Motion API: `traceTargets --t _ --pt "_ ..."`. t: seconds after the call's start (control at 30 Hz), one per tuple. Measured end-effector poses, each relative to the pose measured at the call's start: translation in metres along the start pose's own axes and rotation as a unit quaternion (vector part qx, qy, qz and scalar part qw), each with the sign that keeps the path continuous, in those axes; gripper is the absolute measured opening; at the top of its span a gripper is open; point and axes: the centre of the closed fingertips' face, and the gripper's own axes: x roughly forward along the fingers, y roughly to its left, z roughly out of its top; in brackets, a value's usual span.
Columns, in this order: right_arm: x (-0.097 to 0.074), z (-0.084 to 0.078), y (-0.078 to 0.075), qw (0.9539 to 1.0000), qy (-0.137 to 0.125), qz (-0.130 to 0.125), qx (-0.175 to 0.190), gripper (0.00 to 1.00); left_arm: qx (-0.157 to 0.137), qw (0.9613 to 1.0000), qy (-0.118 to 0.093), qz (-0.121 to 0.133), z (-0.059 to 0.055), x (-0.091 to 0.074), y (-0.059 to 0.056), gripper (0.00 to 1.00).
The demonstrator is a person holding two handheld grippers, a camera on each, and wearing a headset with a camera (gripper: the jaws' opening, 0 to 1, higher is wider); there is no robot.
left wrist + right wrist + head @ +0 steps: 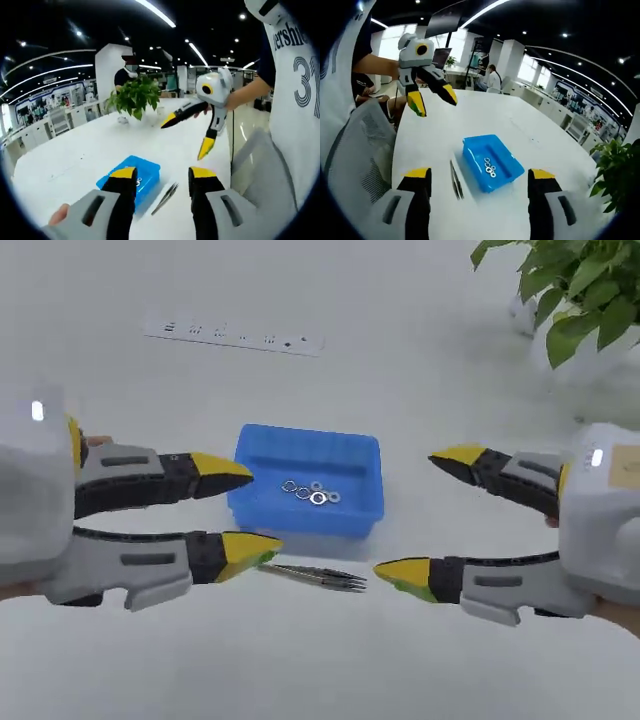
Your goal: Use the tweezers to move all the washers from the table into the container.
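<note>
A blue container [308,480] [131,180] [492,161] sits mid-table with several metal washers [310,492] [489,167] lying inside it. Metal tweezers [312,576] [165,197] [456,179] lie flat on the table just in front of the container, touched by neither gripper. My left gripper [240,507] [161,176] [432,96] hovers open to the left of the container, its lower tip close to the tweezers' handle end. On the right my right gripper [418,514] [480,175] [186,134] hangs open with nothing between its fingers.
A white power strip [234,335] lies at the back of the white table [320,670]. A green potted plant [570,290] [132,99] [615,165] stands at the back right. A grey chair [365,145] [255,165] sits at the table's near side, by the person's body.
</note>
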Motion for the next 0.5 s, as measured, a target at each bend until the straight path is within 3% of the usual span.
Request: traceTargets --t 0.03,0.1,0.17,0.23,0.37,0.5 --pt "-0.002 0.0 0.001 1.0 0.002 -0.002 0.001 0.9 0.0 1.0 0.001 0.004 0.004 -0.003 0.002 0.62" --pt "-0.004 -0.003 0.004 0.9999 0.015 -0.001 0.004 0.92 0.01 0.9996 0.021 0.017 -0.001 -0.005 0.006 0.78" --pt "-0.004 -0.005 0.011 0.9996 0.026 0.008 0.009 0.96 0.038 0.9978 0.05 0.022 -0.011 -0.008 0.007 0.89" --pt "-0.003 -0.006 0.018 0.9993 0.033 0.019 0.006 1.0 0.031 0.996 0.083 0.017 -0.025 -0.011 0.003 1.0" --pt "-0.001 -0.008 0.027 0.9985 0.044 0.032 -0.012 1.0 0.04 0.989 0.142 0.011 -0.052 -0.02 -0.001 1.0" --pt "0.0 -0.006 0.027 0.9982 0.043 0.036 -0.019 1.0 0.043 0.9878 0.149 0.01 -0.057 -0.025 -0.002 1.0"
